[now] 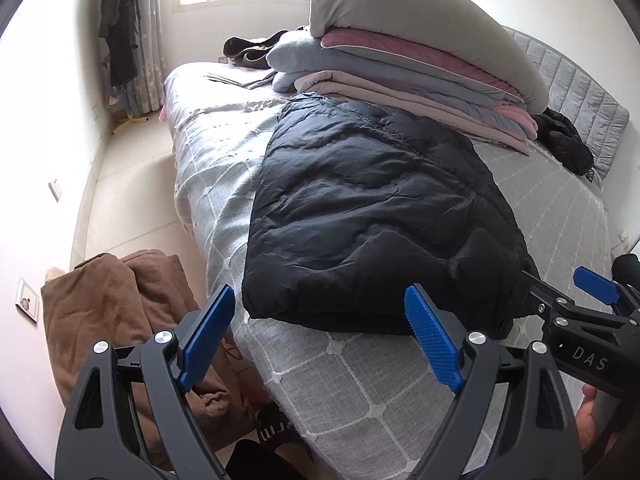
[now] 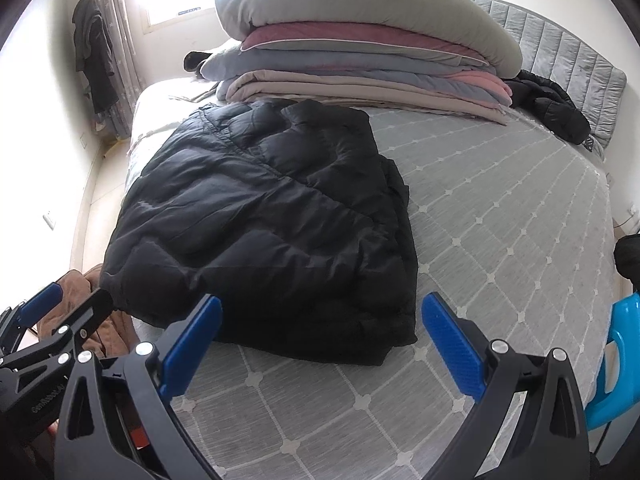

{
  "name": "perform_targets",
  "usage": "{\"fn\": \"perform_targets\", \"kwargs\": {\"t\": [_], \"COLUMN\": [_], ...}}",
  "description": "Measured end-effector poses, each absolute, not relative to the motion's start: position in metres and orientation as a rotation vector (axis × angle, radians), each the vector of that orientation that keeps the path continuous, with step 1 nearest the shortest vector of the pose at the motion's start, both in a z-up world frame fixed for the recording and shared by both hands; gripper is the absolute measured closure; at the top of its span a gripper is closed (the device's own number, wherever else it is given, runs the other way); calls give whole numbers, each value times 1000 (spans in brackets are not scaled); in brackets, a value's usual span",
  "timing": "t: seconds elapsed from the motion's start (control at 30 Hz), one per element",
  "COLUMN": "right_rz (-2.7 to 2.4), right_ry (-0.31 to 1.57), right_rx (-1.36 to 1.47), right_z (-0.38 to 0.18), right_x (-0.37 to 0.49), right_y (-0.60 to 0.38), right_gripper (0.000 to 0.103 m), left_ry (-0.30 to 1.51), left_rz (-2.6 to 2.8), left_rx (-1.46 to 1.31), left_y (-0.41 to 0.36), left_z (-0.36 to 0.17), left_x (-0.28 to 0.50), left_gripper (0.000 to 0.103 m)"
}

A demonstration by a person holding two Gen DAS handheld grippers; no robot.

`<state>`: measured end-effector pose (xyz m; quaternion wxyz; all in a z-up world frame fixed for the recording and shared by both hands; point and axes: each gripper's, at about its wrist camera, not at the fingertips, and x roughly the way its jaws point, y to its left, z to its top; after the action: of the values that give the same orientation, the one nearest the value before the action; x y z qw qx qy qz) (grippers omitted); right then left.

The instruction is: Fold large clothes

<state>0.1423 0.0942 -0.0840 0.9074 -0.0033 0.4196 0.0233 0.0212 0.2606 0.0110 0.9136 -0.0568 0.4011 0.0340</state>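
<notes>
so the black puffer jacket (image 1: 376,216) is lying on the grey quilted bed (image 2: 500,240), already doubled over into a rough rectangle, its near hem just short of the bed's front edge and its far end butting up against the stack of folded blankets (image 1: 420,64). both grippers hang just off that near hem: left gripper (image 1: 320,340) wide open with nothing in it, right gripper (image 2: 322,344) same deal, jaws spread and empty.

handling-wise this thing looks light but bulky, soft down fill, slick nylon shell. i'd guess it'll spring back open and slide out of a shallow pinch. best bet is grabbing the two near corners deep, getting all the layers between the pads. the right-hand edge (image 2: 400,216) looks like several stacked layers, though it's hard to tell how many from here. there's a brown blanket (image 1: 120,312) on the floor by the left corner, so mind the snag.
</notes>
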Motion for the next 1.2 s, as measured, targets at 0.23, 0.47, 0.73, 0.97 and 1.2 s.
{"fn": "perform_targets", "kwargs": {"t": [0.23,0.47,0.73,0.97,1.2], "right_rz": [48,50,53,56,61], "right_ry": [867,869,874,877,879], "right_rx": [-7,-10,-10,-13,-17], "right_z": [-84,-84,-84,-85,-84], "right_x": [141,141,141,140,140], "right_y": [94,94,94,93,94], "right_gripper": [6,6,6,6,6], "left_ry": [836,845,846,848,848], "left_rz": [66,65,65,65,65], "left_rx": [-114,-113,-113,-112,-112], "left_y": [260,261,261,260,261], "left_z": [9,8,7,7,7], "left_x": [22,24,24,24,24], "left_gripper": [20,20,20,20,20]}}
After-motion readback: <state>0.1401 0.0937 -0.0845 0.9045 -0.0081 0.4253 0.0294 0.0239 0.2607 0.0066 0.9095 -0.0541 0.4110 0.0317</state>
